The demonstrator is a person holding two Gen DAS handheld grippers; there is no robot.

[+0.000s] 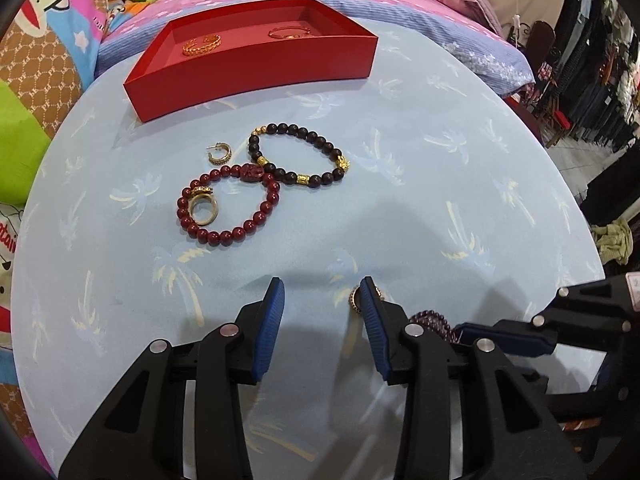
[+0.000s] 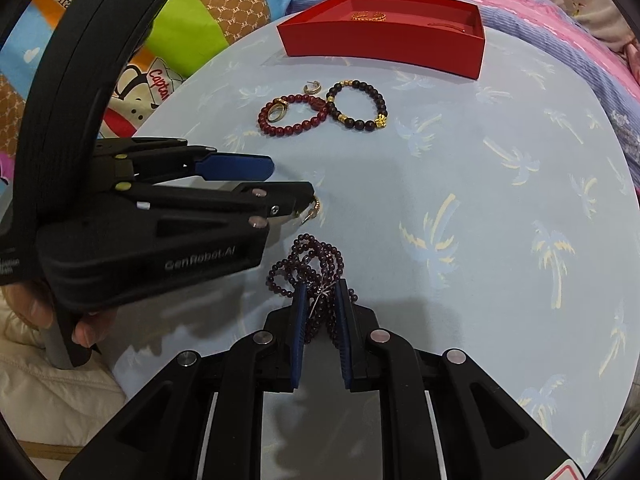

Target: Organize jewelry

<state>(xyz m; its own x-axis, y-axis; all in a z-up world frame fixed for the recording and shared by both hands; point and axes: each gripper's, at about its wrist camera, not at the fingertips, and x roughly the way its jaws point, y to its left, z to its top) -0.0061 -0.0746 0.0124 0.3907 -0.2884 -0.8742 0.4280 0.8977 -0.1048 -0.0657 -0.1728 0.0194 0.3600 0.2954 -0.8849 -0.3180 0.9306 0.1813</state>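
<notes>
Jewelry lies scattered on the round light-blue desk point(image 1: 440, 208) with palm print. Red tray point(image 1: 256, 68) sits at the far edge, holding a twisted gold bangle point(image 1: 202, 45) and a thin gold bangle point(image 1: 290, 32), apart from each other. Just in front of the tray: small gold hoop earring point(image 1: 220, 154), dark bead bracelet point(image 1: 300, 156) with gold spacers, red bead bracelet point(image 1: 230, 208) touching the dark one. A gold ring point(image 1: 203, 210) rests inside the red loop, against its beads. Left tongs point(image 1: 322, 296) are open, nothing between the pads; a second gold hoop earring point(image 2: 314, 206) lies on the desk right at the tip of one finger, contact unclear. Right tongs point(image 2: 320, 296) are clamped on a bunched purple bead strand point(image 2: 308, 264), loops spilling forward onto the desk. A hand point(image 2: 60, 312) grips the left tool's handle.
</notes>
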